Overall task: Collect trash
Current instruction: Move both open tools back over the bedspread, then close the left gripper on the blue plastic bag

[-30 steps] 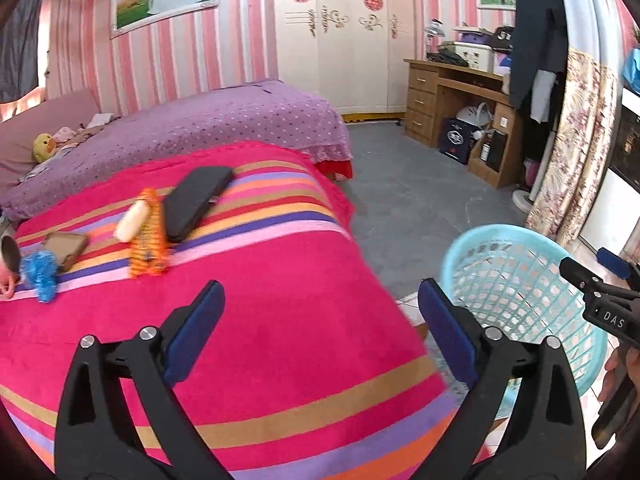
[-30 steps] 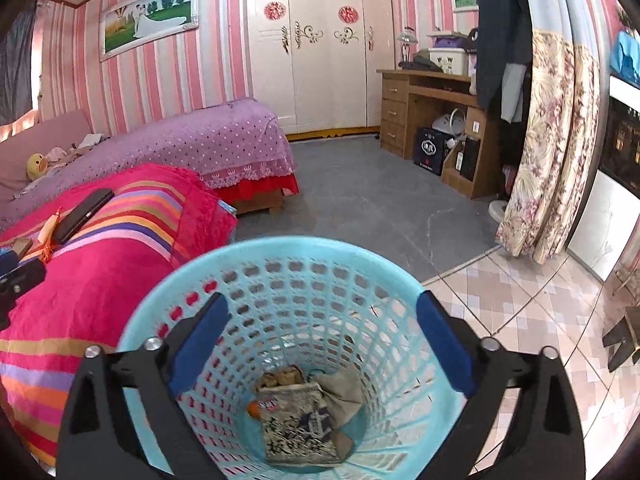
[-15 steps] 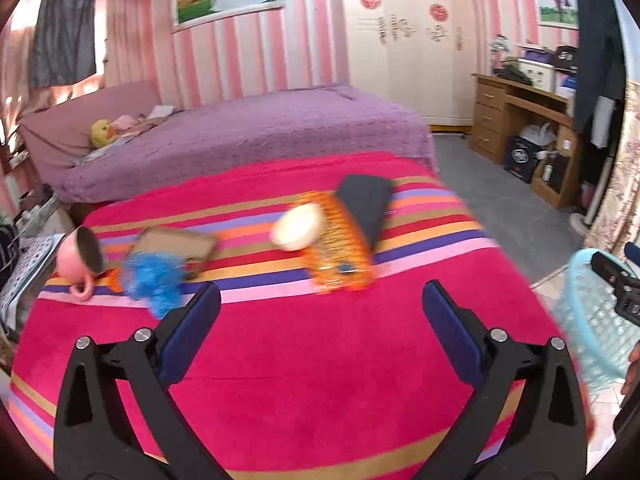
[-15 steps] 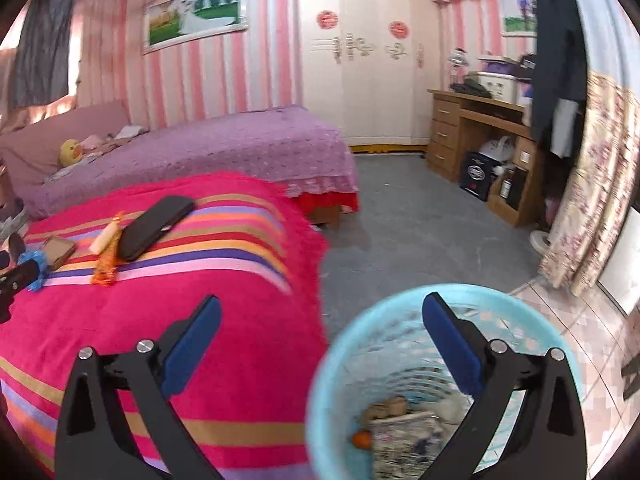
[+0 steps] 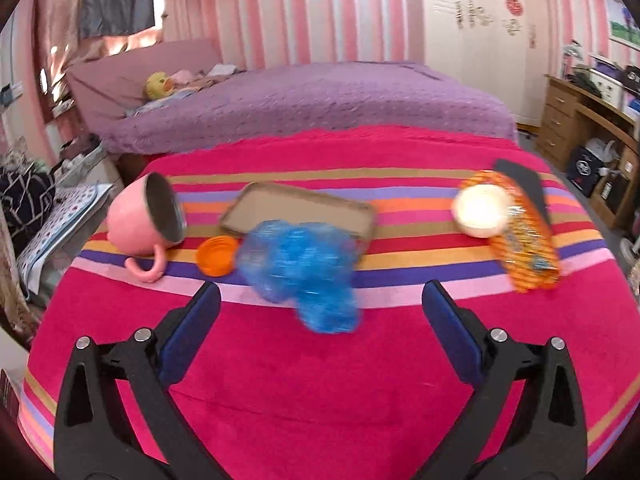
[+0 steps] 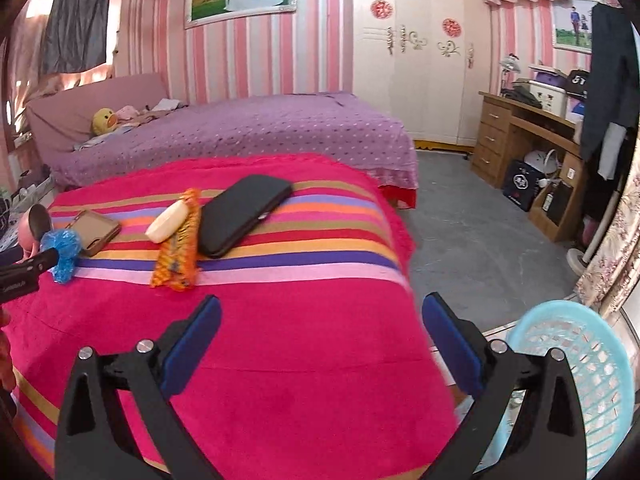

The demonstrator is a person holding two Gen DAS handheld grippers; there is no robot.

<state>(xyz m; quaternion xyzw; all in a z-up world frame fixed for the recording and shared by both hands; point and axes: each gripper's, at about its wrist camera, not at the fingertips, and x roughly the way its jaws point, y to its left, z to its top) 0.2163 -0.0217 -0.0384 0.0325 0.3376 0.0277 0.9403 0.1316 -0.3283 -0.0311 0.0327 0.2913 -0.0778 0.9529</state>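
Note:
A crumpled blue plastic bag (image 5: 302,270) lies on the pink striped cover (image 5: 320,380), just ahead of my open, empty left gripper (image 5: 320,308). Beside it lie an orange cap (image 5: 217,255), a brown flat case (image 5: 300,212), an orange snack wrapper (image 5: 524,240) and a cream bottle (image 5: 480,216). My right gripper (image 6: 320,314) is open and empty over the cover's near right part. The light blue trash basket (image 6: 576,368) stands on the floor at the lower right. The wrapper (image 6: 178,252) and blue bag (image 6: 62,250) also show in the right wrist view.
A pink mug (image 5: 146,222) lies tipped at the left. A black phone-like case (image 6: 242,212) lies beside the wrapper. A purple bed (image 6: 240,128) is behind, a wooden desk (image 6: 524,136) and a floral curtain (image 6: 612,248) to the right. The left gripper's tip (image 6: 28,268) shows at the left.
Both grippers swung left, away from the basket and over the cover. The left one now faces the blue bag up close; the basket slid to the right view's edge.

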